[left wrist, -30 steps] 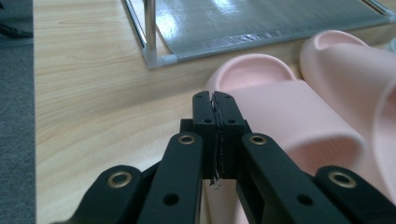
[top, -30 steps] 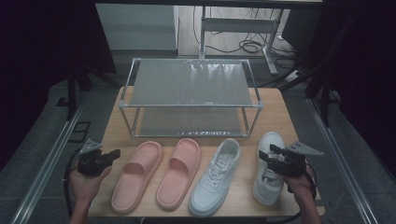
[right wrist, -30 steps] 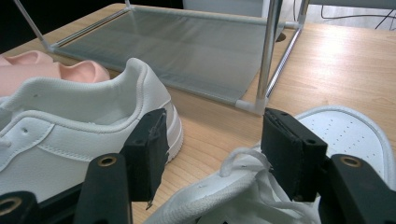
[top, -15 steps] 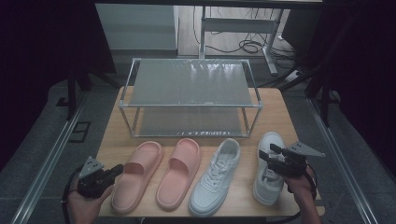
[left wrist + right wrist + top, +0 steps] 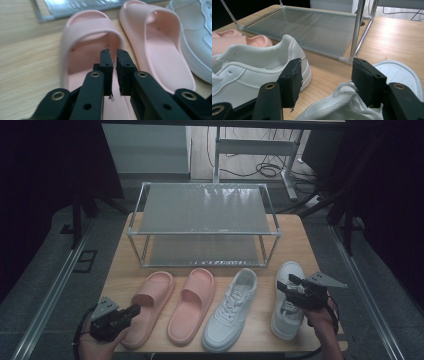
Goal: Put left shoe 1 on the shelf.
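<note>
Left tool (image 5: 113,58), jaws barely parted and just opening, empty, faces the left slipper (image 5: 87,47) at 12 o'clock, its length running away.

A light wooden surface (image 5: 122,275) stands in a dim room, its pale grain catching the only strong light. Grey carpeted floor (image 5: 50,270) spreads around it, crossed on each side by a metal rail (image 5: 47,302) running toward the camera. Beyond the far edge, a second desk's white metal frame (image 5: 250,147) rises from a lighter patch of floor, with black cables (image 5: 260,169) coiled beneath it. A pale cabinet panel (image 5: 145,147) sits to the left of that frame. Dark curtains or shadowed walls (image 5: 45,170) close in on both sides, leaving the edges of the room nearly black.
</note>
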Demonstrator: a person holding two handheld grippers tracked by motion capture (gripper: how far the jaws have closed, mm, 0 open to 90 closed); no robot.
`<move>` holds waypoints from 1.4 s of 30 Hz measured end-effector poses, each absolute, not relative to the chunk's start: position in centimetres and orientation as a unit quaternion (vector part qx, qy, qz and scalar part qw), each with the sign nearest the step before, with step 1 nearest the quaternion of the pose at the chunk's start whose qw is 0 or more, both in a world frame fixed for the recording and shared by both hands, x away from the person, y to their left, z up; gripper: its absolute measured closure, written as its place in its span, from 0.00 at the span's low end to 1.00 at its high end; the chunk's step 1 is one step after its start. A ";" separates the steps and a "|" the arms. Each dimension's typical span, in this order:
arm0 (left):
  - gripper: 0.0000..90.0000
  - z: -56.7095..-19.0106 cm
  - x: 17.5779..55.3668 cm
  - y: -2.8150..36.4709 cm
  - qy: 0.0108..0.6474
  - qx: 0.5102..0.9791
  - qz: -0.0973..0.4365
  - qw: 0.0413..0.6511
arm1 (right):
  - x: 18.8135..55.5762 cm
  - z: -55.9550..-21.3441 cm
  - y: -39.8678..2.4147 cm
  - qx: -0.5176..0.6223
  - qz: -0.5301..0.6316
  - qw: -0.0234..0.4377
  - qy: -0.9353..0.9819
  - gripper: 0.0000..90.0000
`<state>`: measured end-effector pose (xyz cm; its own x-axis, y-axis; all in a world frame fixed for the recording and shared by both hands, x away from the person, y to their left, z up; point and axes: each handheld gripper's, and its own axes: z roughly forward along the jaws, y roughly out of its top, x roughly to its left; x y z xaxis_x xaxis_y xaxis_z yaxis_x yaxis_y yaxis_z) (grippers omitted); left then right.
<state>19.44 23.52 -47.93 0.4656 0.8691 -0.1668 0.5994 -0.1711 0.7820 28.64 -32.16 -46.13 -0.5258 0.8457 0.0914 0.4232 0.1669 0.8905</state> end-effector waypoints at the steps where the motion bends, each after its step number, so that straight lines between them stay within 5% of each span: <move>1: 0.88 -48.1 19.5 23.2 0.487 0.753 0.156 0.414 | 28.6 -46.1 -32.1 0.434 0.478 0.222 0.731 0.47; 7: 0.77 -49.0 19.8 21.7 0.481 0.763 0.144 0.407 | 28.6 -46.2 -32.2 0.436 0.477 0.221 0.731 0.47; 17: 0.73 -50.2 20.8 20.7 0.488 0.768 0.141 0.390 | 28.6 -46.1 -32.2 0.434 0.478 0.221 0.731 0.47; 42: 0.93 -51.3 23.7 18.9 0.477 0.785 0.175 0.354 | 28.6 -46.1 -32.2 0.435 0.475 0.219 0.733 0.47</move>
